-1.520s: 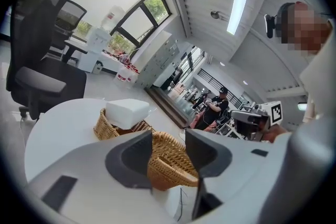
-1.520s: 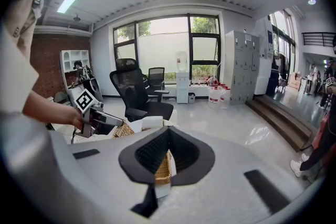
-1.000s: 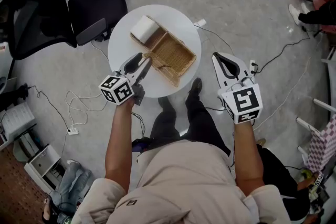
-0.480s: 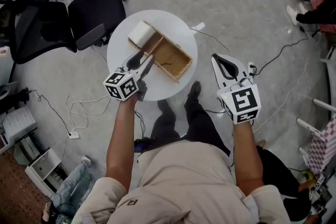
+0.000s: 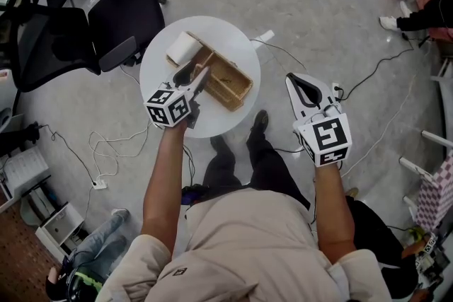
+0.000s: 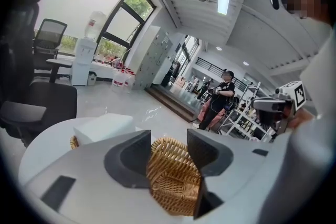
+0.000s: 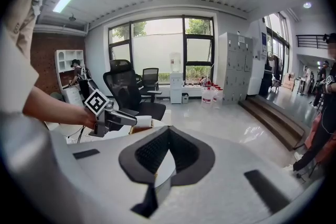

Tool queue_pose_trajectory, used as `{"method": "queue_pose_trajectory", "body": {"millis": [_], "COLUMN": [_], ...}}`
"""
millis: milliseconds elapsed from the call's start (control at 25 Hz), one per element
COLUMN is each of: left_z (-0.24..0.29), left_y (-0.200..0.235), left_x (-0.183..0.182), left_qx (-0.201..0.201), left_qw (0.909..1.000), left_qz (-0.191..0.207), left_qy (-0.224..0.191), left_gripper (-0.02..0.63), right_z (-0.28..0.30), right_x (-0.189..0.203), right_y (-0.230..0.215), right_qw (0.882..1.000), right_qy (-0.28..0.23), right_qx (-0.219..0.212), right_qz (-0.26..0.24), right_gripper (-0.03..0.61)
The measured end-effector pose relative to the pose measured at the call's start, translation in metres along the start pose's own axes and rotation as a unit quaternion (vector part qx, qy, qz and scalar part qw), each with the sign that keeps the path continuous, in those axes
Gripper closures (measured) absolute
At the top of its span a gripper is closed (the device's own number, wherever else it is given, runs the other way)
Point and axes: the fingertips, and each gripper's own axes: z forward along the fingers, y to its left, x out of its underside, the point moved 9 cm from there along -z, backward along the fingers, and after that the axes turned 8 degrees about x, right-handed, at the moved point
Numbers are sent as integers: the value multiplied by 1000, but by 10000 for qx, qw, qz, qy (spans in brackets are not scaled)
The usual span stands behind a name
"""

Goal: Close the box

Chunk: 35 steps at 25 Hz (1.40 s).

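An open wicker box (image 5: 228, 80) lies on the round white table (image 5: 159, 78), and a white block (image 5: 182, 47) rests on its far-left wicker part. My left gripper (image 5: 192, 73) hangs over the box's left end. In the left gripper view its jaws (image 6: 168, 139) stand wide apart, with the wicker box (image 6: 173, 181) showing in the gap and the white block (image 6: 102, 126) to the left; the pads do not press on it. My right gripper (image 5: 291, 78) is shut and holds nothing, out over the floor to the right of the table. Its tips (image 7: 167, 130) meet.
Two black office chairs (image 5: 78, 28) stand close behind the table on the left. Cables (image 5: 106, 145) and a power strip (image 5: 98, 184) lie on the floor. My legs and shoes (image 5: 258, 120) are at the table's near edge. A person (image 6: 219, 99) stands far off.
My left gripper has moved forward from the table's near edge to over the box's left end. The right gripper has stayed where it was.
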Motion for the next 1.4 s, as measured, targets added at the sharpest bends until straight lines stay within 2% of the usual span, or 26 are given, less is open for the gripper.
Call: {"method": "queue_pose_trajectory", "body": {"millis": [320, 480, 560, 680, 800, 960, 1120, 1400], "left_z": [31, 34, 34, 35, 35, 24, 0, -72], "left_y": [1, 7, 9, 8, 2, -15, -40, -86], "left_x": [-1, -1, -1, -7, -16, -32, -54, -102], "left_qx": [-161, -203, -234, -213, -129, 8, 166, 150], "left_qw": [9995, 9989, 9983, 9977, 9976, 9976, 9961, 9849], "left_qz": [44, 109, 201, 363, 462, 603, 866, 1523], "left_qy": [264, 416, 499, 539, 497, 326, -12, -805], "left_gripper": [417, 417, 423, 474, 476, 485, 514, 563], "right_z": [-5, -6, -8, -11, -15, -22, -30, -43], "right_x": [-7, -13, -16, -20, -24, -33, -44, -62], "right_y": [-29, -29, -27, -26, -26, -24, -20, -5], "right_qw": [9999, 9998, 9998, 9997, 9995, 9992, 9986, 9965], "right_qy": [-63, -97, -101, -124, -157, -213, -320, -597], "right_qx": [70, 99, 96, 92, 82, 69, 76, -3], "right_qz": [-44, -107, -141, -203, -256, -333, -413, -577], "right_gripper": [584, 584, 584, 584, 584, 584, 584, 586]}}
